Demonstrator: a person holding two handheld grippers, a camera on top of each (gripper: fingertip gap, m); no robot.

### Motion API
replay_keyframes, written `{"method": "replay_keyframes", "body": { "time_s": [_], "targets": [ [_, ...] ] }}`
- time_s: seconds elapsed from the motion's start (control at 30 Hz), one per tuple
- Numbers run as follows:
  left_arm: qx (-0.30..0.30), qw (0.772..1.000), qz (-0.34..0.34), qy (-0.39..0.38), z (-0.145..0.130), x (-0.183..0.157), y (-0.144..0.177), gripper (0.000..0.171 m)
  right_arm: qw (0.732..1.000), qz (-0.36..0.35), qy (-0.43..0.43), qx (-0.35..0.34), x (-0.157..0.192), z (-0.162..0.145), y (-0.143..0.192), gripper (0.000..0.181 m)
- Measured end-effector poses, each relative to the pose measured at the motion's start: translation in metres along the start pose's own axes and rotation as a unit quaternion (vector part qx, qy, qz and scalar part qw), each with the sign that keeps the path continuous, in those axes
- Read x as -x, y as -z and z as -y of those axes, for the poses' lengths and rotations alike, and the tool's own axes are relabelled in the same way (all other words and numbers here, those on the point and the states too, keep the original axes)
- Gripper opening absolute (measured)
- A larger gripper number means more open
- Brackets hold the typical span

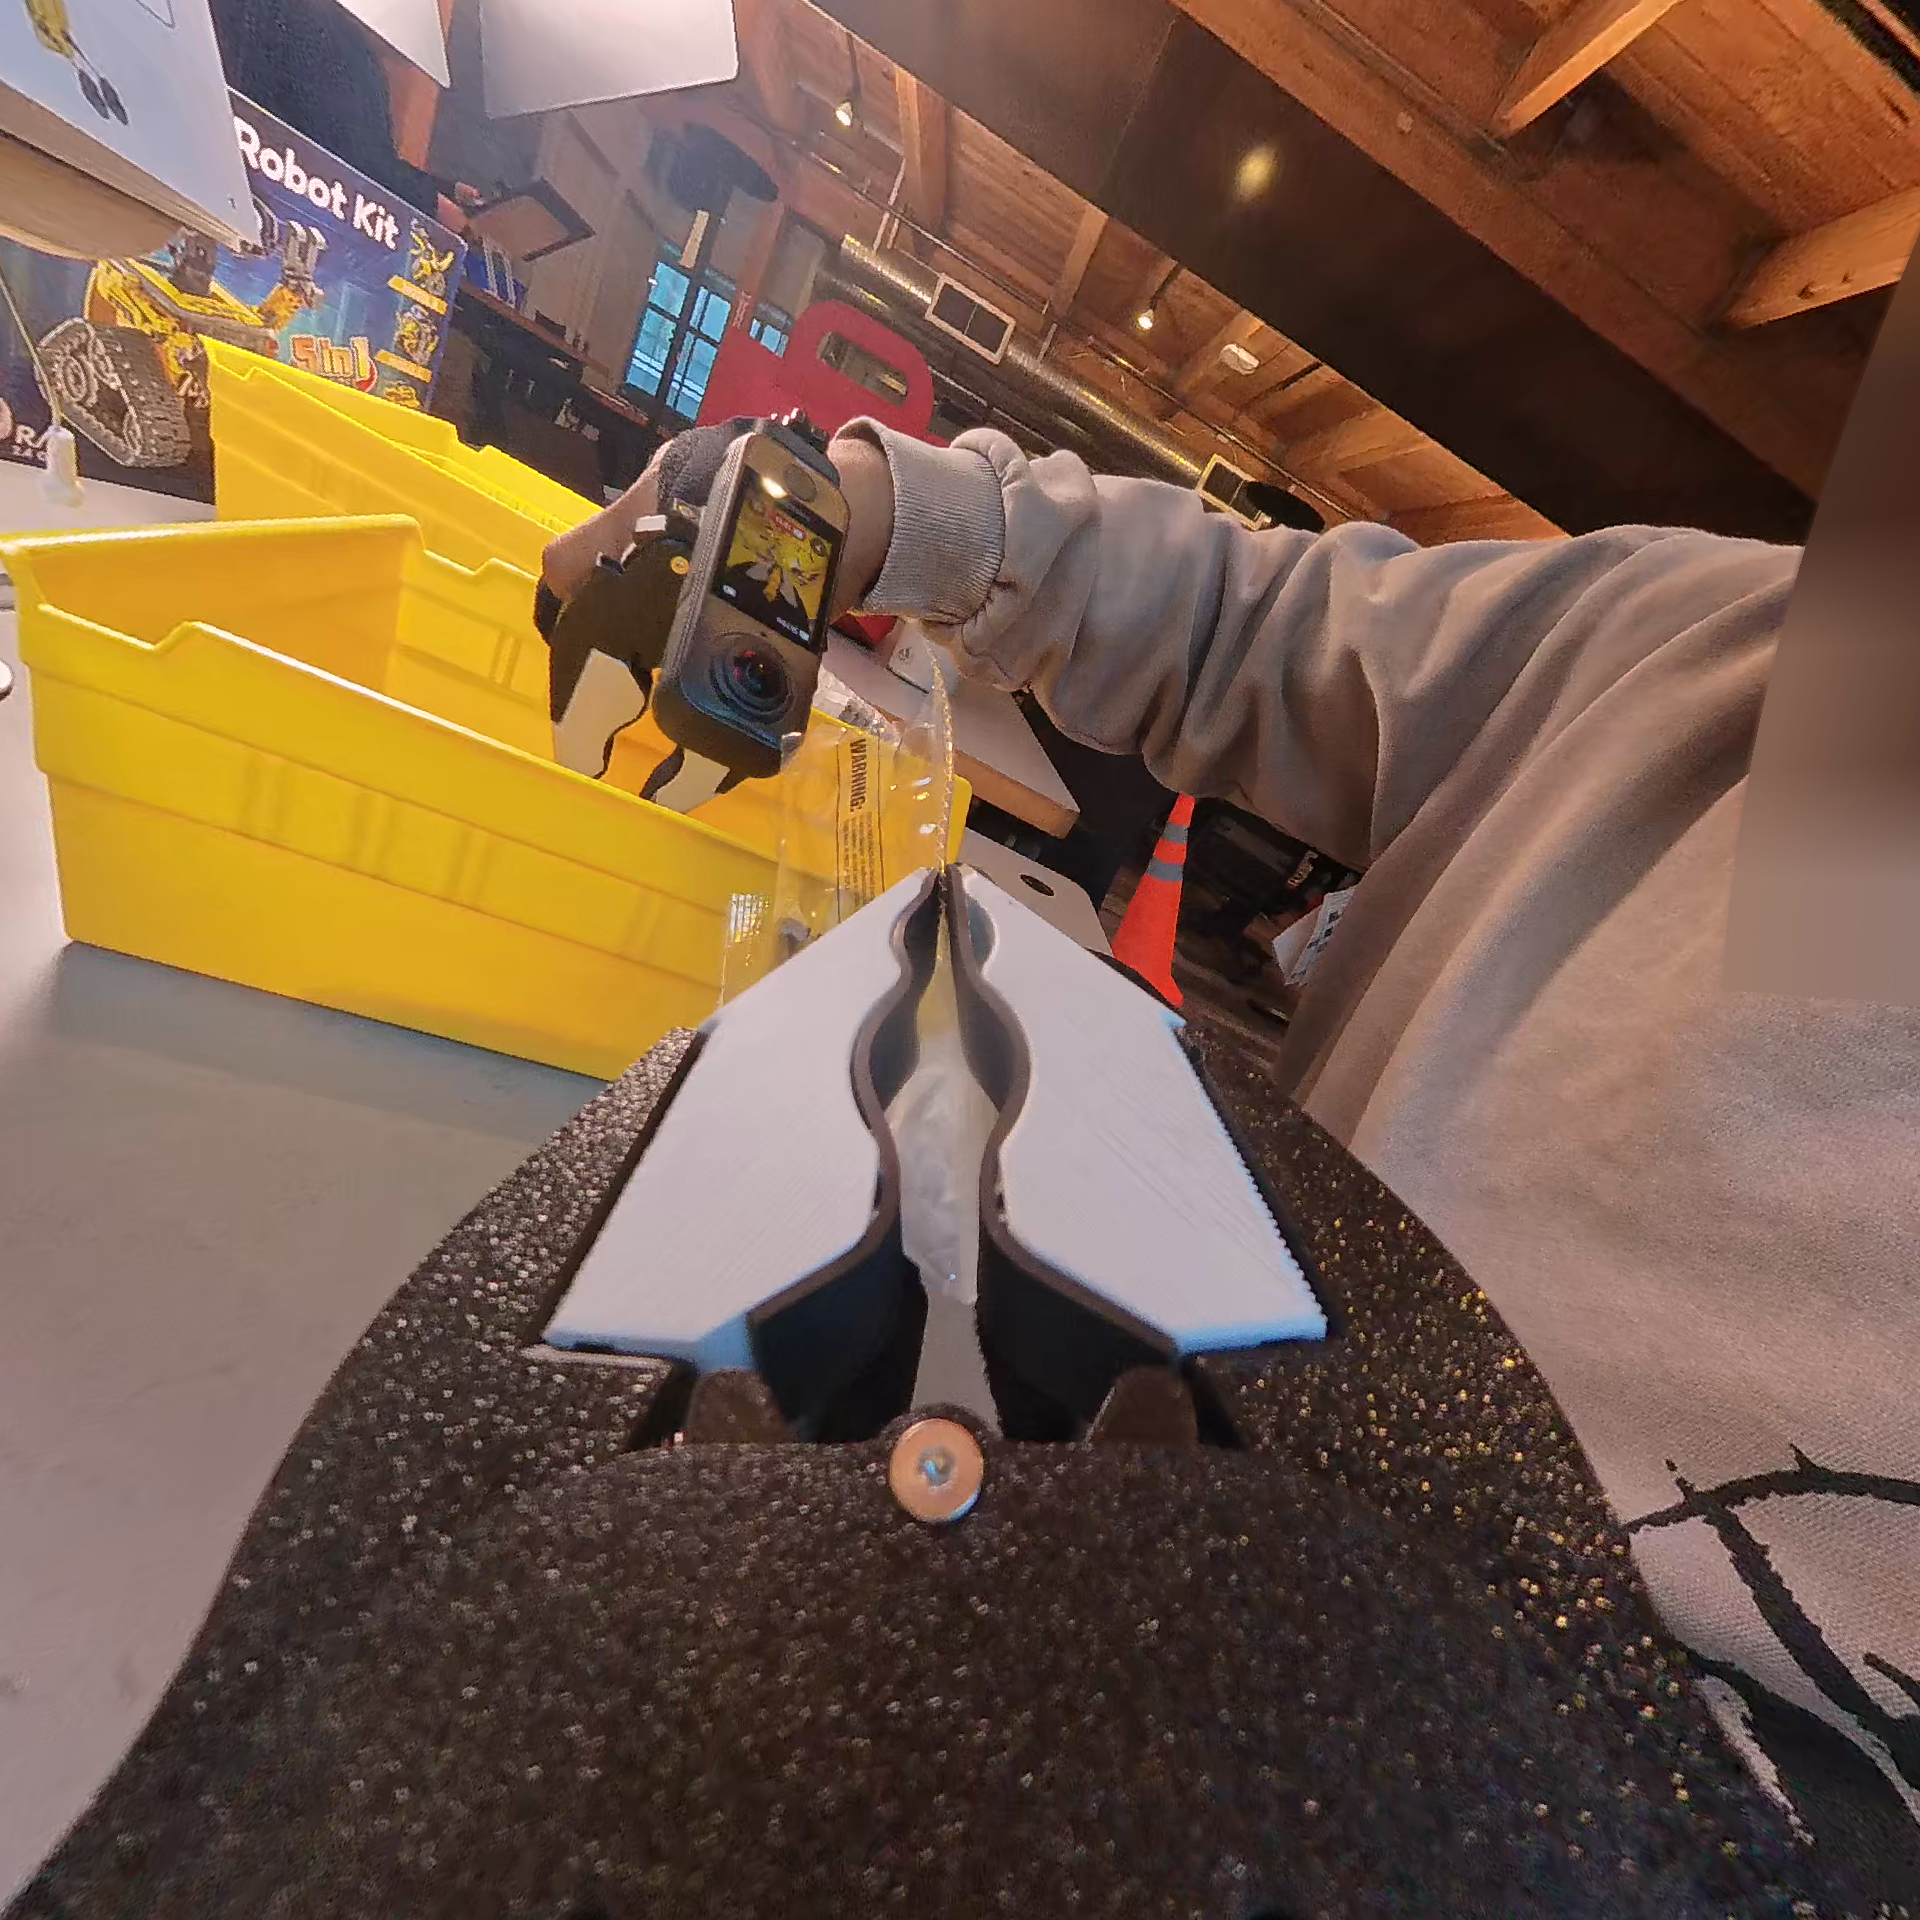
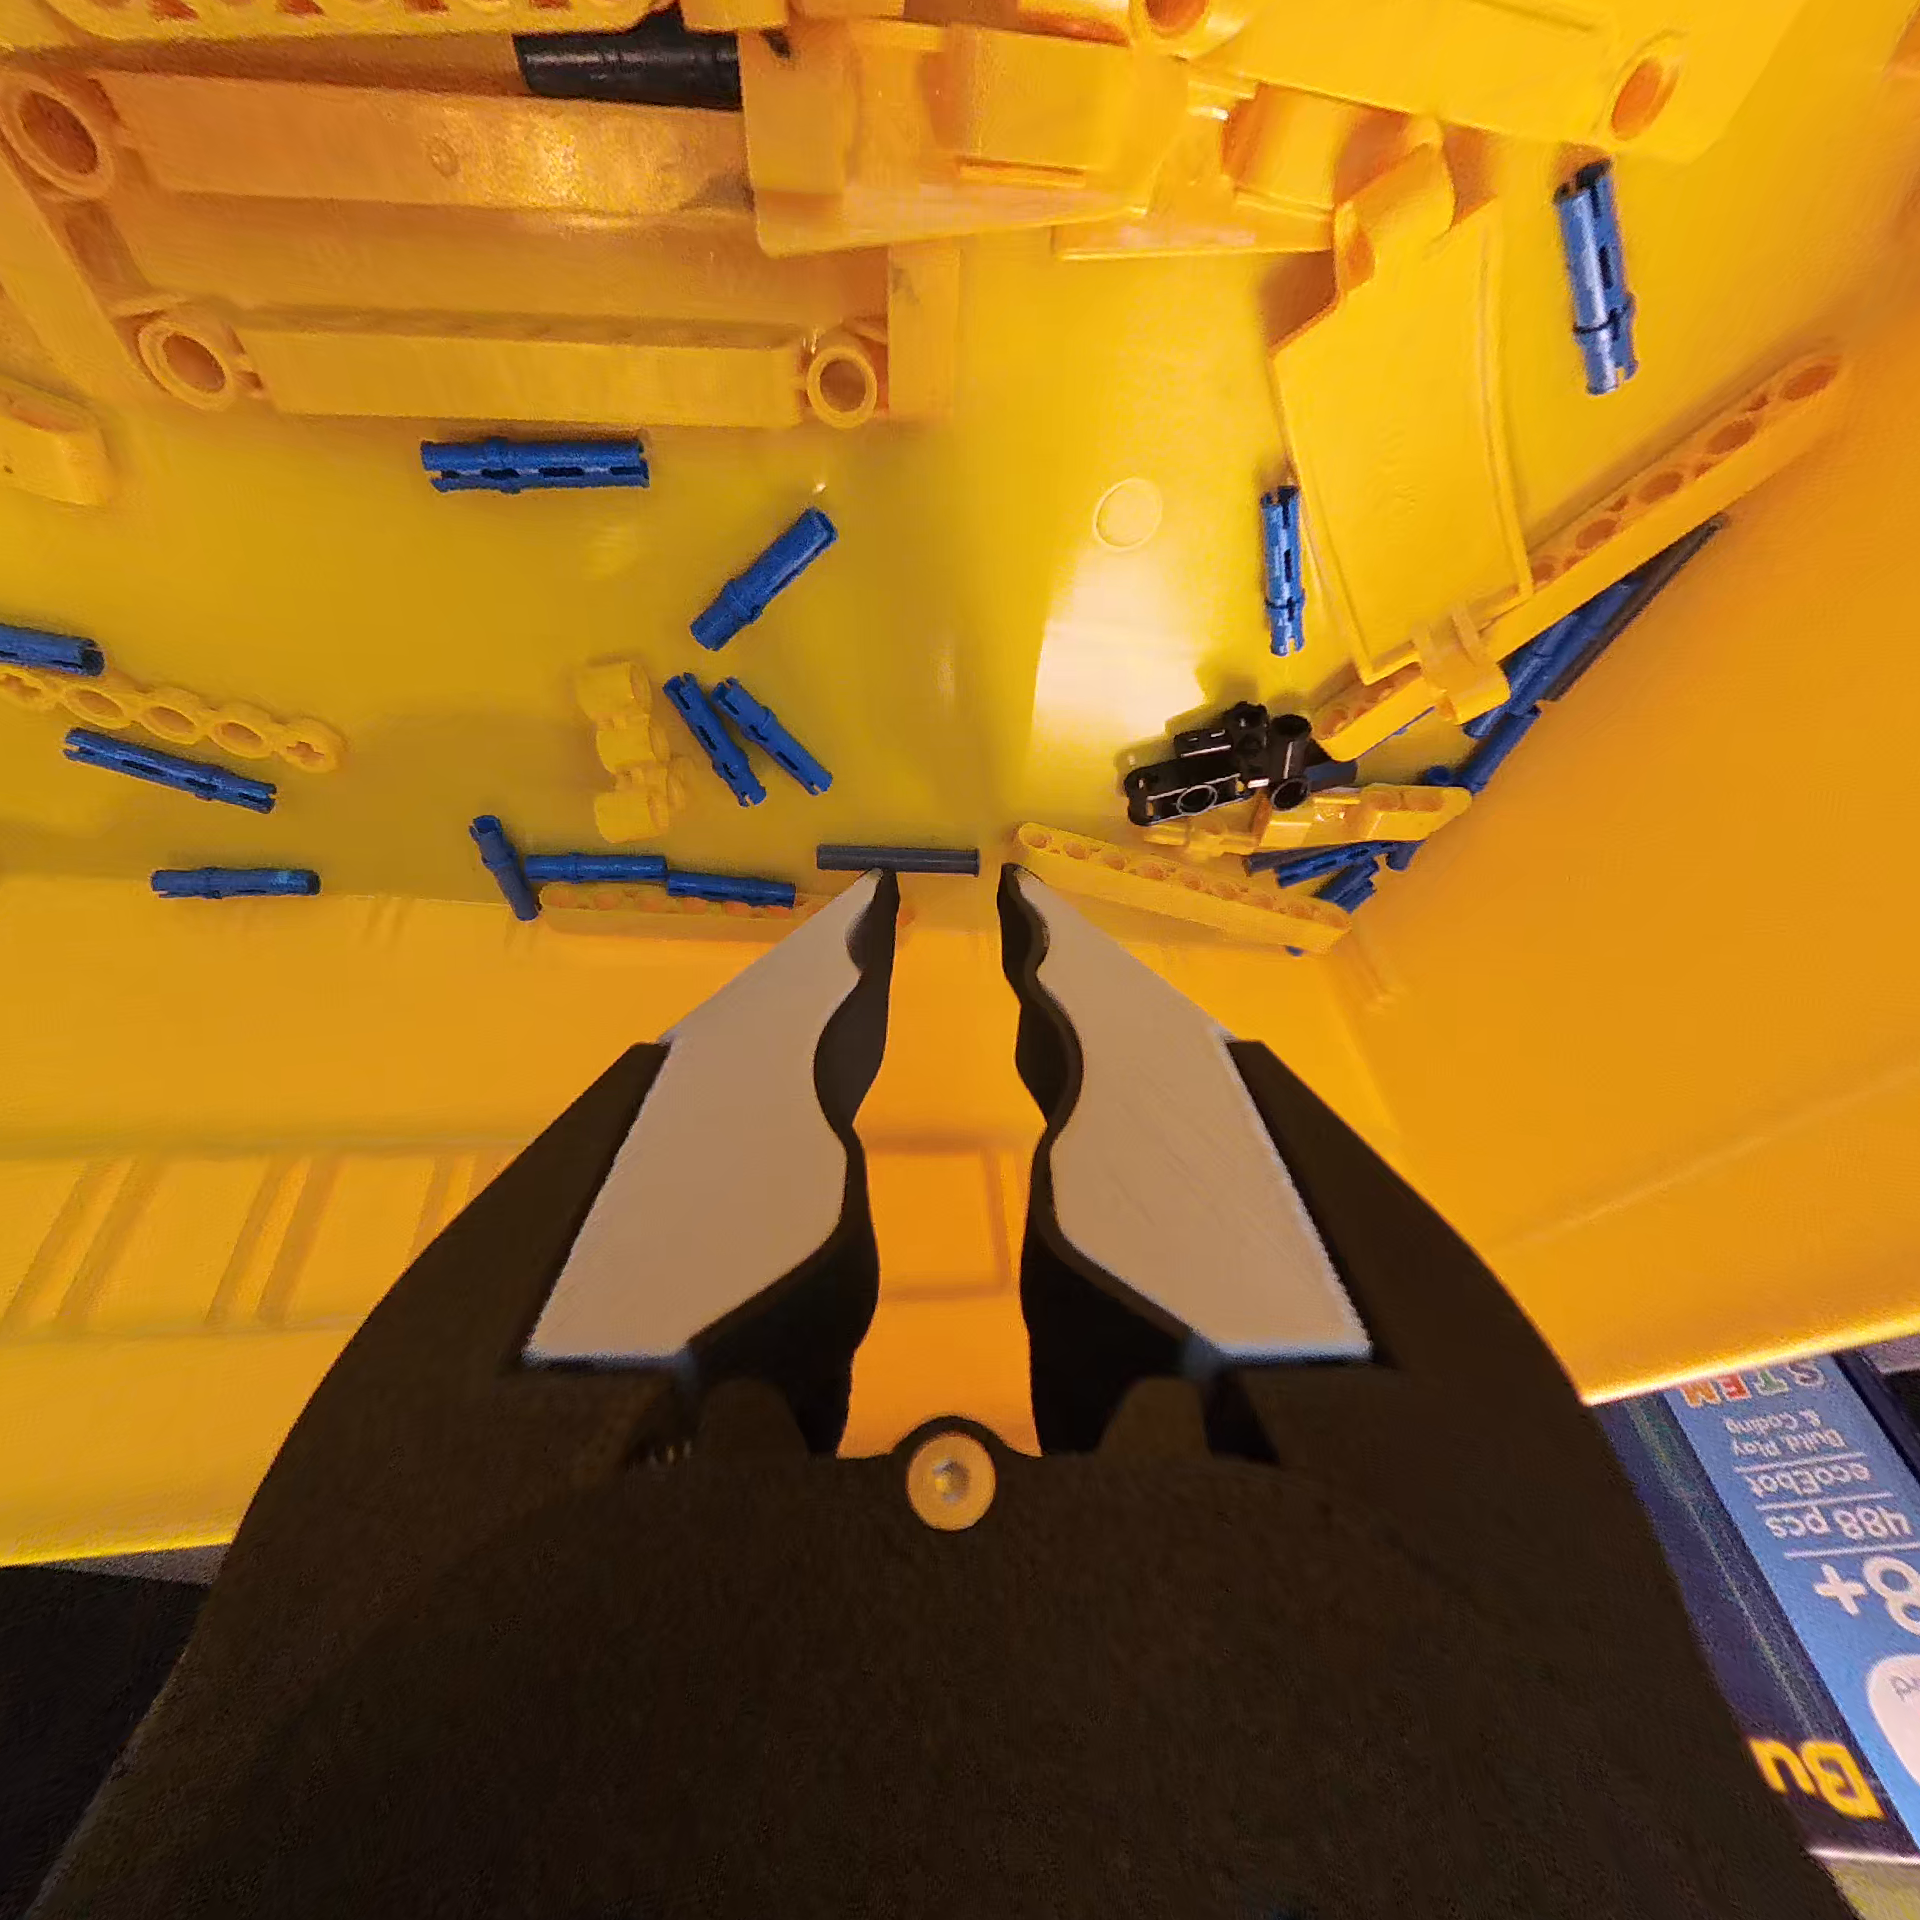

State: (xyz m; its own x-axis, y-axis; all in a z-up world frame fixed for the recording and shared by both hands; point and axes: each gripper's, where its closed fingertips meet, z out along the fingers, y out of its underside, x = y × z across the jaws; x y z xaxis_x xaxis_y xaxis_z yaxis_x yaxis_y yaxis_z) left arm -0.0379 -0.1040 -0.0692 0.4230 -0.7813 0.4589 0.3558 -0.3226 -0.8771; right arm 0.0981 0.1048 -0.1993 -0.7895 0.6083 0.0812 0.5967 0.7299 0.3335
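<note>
So my left claw [image 1: 940,883] is pinched together on a clear plastic bag [image 1: 862,821], which sticks up from the tips just beside the near yellow bin [image 1: 312,790]. My right claw [image 2: 940,883] hangs inside that bin with its jaws apart and nothing between them, tips right over a dark blue pin [image 2: 897,858] on the bin floor. Loads of blue pins [image 2: 534,464], yellow beams [image 2: 1174,883] and a black connector [image 2: 1221,777] already lie loose in there; whether the bag has anything left in it I can't tell
</note>
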Motion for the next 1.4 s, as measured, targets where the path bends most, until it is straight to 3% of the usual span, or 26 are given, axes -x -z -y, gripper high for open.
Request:
{"method": "replay_keyframes", "body": {
  "time_s": [0.3,0.57,0.73,0.83,0.93,1.03,1.13,1.4],
  "targets": [
    [0.003,1.000,-0.001,-0.001,0.000,0.000,0.000,0.000,0.997,-0.035,0.044,-0.051,-0.002,0.009,0.007,0.020],
    [0.004,1.000,0.000,-0.002,0.000,0.000,0.001,0.000,0.994,-0.047,0.102,-0.015,0.006,0.007,-0.001,0.020],
    [0.005,1.000,-0.001,-0.002,-0.001,0.000,0.001,0.000,0.998,-0.029,0.037,-0.050,0.000,0.009,0.003,0.021],
    [0.006,1.000,-0.002,-0.001,-0.001,0.000,0.000,0.000,1.000,-0.003,-0.011,-0.011,-0.002,-0.004,0.006,0.028],
    [0.009,1.000,-0.005,-0.001,-0.002,-0.001,0.000,0.000,0.998,0.036,-0.024,0.035,0.004,-0.007,0.000,0.046],
    [0.011,1.000,-0.005,-0.005,-0.002,-0.003,-0.001,0.000,0.994,0.058,-0.026,0.084,0.004,-0.012,-0.006,0.050],
    [0.010,1.000,-0.005,-0.008,-0.001,-0.004,0.000,0.000,0.990,0.095,-0.042,0.091,0.006,-0.011,-0.007,0.040],
    [0.009,1.000,-0.010,-0.014,0.001,-0.007,0.001,0.000,0.985,0.132,-0.083,0.074,0.002,-0.008,-0.012,0.037]
  ]
}}
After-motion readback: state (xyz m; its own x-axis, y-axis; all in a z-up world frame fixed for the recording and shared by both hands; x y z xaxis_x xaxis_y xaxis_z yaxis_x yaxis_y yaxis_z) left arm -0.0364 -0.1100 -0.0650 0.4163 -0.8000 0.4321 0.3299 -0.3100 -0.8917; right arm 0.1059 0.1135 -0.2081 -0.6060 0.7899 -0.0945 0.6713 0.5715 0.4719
